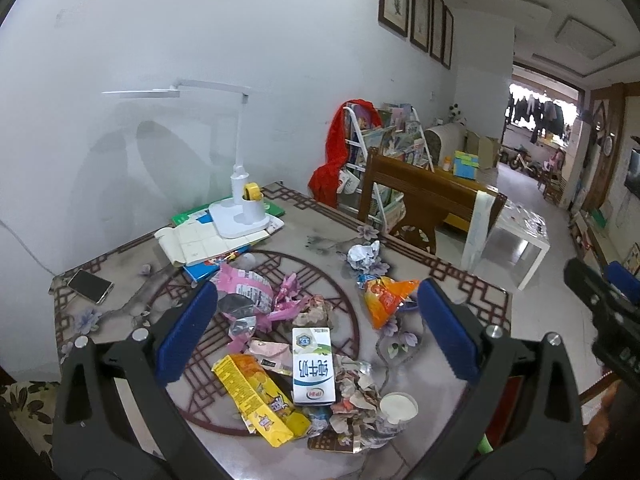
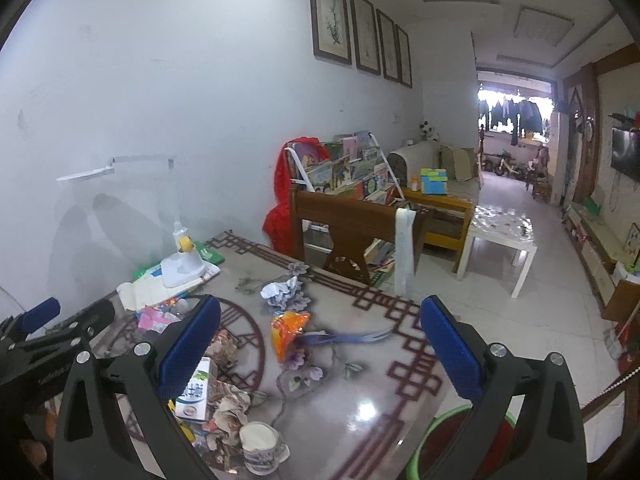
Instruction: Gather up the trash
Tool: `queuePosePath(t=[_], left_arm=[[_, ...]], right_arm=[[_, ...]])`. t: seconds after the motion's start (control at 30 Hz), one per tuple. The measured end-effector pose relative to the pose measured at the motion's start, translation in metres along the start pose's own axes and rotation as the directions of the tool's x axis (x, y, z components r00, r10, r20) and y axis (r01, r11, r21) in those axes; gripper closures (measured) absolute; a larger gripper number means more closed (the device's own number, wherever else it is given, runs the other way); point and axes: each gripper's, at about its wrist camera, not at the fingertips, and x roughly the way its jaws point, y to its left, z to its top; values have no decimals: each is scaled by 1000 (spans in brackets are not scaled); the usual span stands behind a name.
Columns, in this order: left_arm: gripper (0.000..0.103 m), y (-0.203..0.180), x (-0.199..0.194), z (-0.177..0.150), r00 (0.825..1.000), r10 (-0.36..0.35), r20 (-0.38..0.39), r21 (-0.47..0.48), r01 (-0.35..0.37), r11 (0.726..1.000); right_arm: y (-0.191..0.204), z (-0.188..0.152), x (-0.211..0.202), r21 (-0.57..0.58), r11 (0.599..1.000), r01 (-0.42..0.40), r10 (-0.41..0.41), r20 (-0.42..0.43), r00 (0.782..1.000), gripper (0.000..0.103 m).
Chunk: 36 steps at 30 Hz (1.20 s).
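I'm holding the left gripper (image 1: 316, 328) over the trash pile, fingers spread wide, gripping nothing. Between them the milk carton (image 1: 313, 366) is lying flat on the worktop (image 1: 440, 280), with the yellow box (image 1: 260, 398) touching its left side and crumpled paper (image 1: 356, 396) on its right. The pink wrapper (image 1: 256, 292) is sitting farther back, the orange packet (image 1: 386, 298) far right of it, and the foil ball (image 1: 363, 255) beyond that. I'm keeping the right gripper (image 2: 320, 344) to the right, fingers also wide and empty, hovering above bare worktop near the orange packet. A paper cup (image 2: 260, 446) is lying at the near edge; a green basin (image 2: 436, 440) is showing below the worktop's near right.
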Motion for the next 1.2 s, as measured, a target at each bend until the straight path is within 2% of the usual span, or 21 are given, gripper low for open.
queuePosePath(t=[0.2, 0.4, 0.63, 0.83, 0.97, 1.2], left_arm=[[5, -14, 10, 1, 999, -45, -12, 53, 45, 998], [5, -30, 24, 3, 994, -104, -32, 56, 106, 993], [5, -44, 34, -1, 992, -121, -30, 101, 123, 987], [5, -43, 44, -6, 993, -103, -62, 90, 108, 990], [5, -42, 41, -3, 995, -75, -64, 79, 80, 994], [5, -29, 20, 12, 999, -37, -15, 42, 38, 998]], right_arm=[[-14, -3, -19, 30, 999, 39, -40, 23, 999, 7], [-24, -3, -21, 31, 995, 92, -92, 10, 996, 7], [-28, -1, -22, 62, 992, 109, -113, 60, 992, 7], [-31, -11, -6, 63, 992, 106, -107, 14, 994, 7], [-36, -8, 4, 99, 993, 69, -70, 9, 998, 7], [-38, 13, 12, 98, 994, 45, -48, 25, 999, 7]])
